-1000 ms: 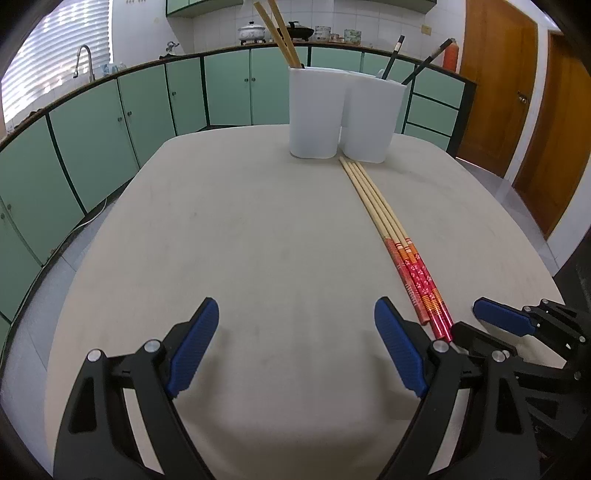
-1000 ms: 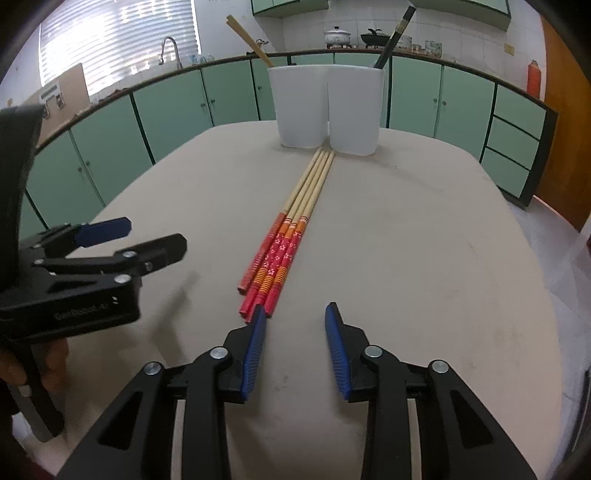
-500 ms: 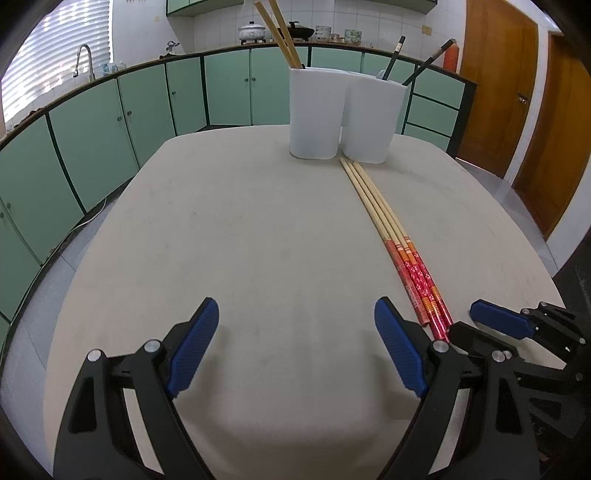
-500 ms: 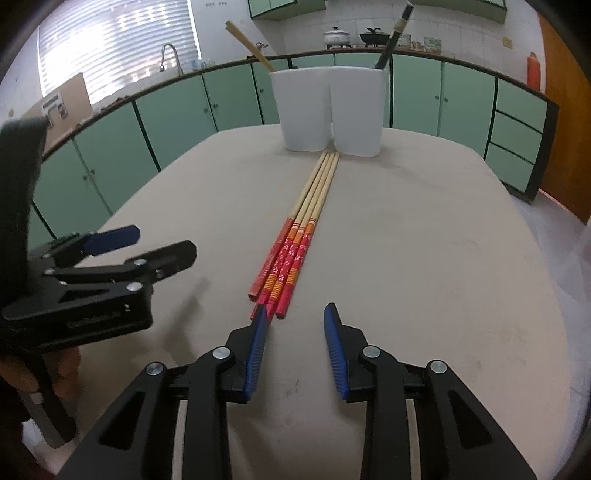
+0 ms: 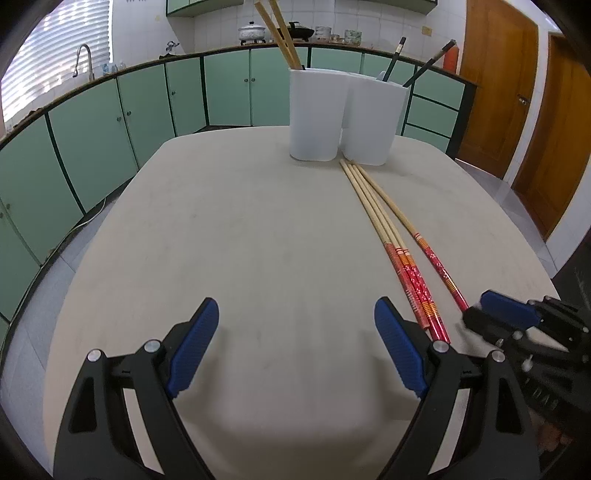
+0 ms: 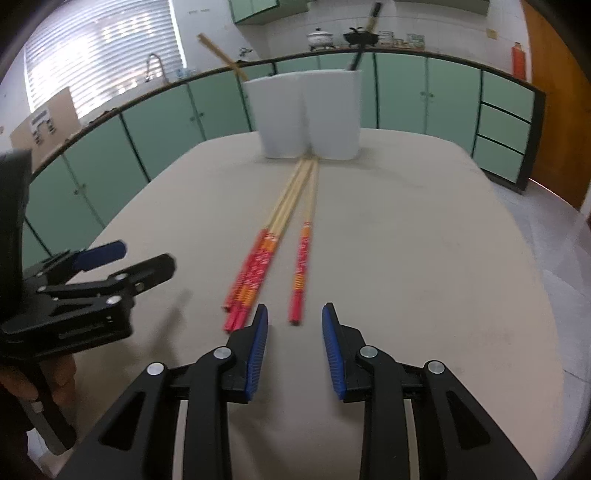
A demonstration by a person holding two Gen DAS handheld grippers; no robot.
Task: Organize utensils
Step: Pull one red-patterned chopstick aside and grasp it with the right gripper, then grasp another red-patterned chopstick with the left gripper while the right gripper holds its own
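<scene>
Several wooden chopsticks with red patterned ends lie on the beige table, tips toward two white holders (image 5: pixel 345 114). Three lie together (image 5: pixel 391 247) and one (image 5: pixel 436 264) lies apart to their right; the single one (image 6: pixel 303 254) and the bundle (image 6: pixel 258 262) also show in the right wrist view. The left holder has light wooden chopsticks (image 5: pixel 279 31), the right one dark chopsticks (image 5: pixel 428 64). My right gripper (image 6: pixel 294 332) is open, its pads either side of the single chopstick's red end, which lies just ahead of them. My left gripper (image 5: pixel 295 350) is wide open and empty over bare table.
The table (image 5: pixel 240 229) is rounded, with its front edge near both grippers. Green cabinets (image 5: pixel 110 122) run around the room behind it. Wooden doors (image 5: pixel 517 92) stand at the right. The holders (image 6: pixel 310 114) stand at the table's far side.
One chopstick has separated from the bundle and now lies apart to its right. My right gripper has moved right and forward, opened wider, and lined up with that chopstick's end. The left gripper has not moved.
</scene>
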